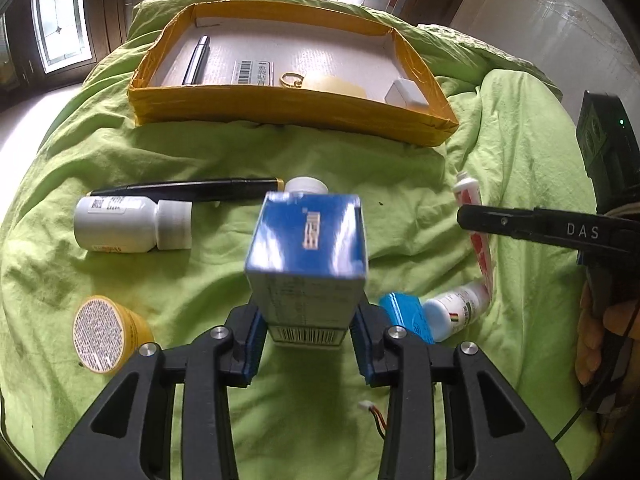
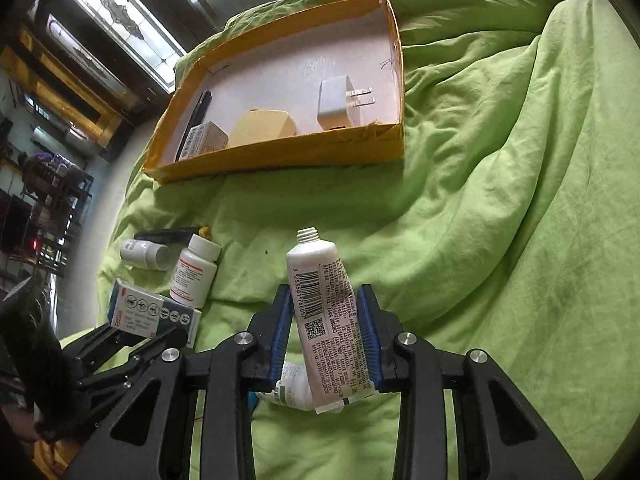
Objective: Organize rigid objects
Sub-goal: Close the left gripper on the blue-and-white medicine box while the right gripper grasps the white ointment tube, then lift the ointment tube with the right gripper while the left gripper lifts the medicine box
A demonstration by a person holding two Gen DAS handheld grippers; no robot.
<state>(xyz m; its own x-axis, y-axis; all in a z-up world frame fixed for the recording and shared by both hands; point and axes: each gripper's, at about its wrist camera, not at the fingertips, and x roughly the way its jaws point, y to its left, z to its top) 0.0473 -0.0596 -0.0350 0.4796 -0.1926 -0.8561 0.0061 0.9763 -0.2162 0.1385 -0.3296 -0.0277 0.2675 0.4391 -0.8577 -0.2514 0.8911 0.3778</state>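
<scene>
Both tongs loaded: left tongs (image 1: 306, 322) grip box (image 1: 306, 256), right tongs (image 2: 325, 334) grip tube (image 2: 326, 320). Your tray (image 1: 280, 108) lies far, dead ahead; tube's long axis pts at it.

Am looking at home interior, likely bedroom or living area. Rumpled green bedsheet (image 1: 360, 152) is covering soft surface. Leaded glass window (image 2: 116, 12) in dark wood frame is showing at 11 o'clock. Cluttered shelving (image 2: 52, 184) is standing at 9 o'clock. Household medicine bottles (image 2: 192, 272) are lying on sheet.
</scene>
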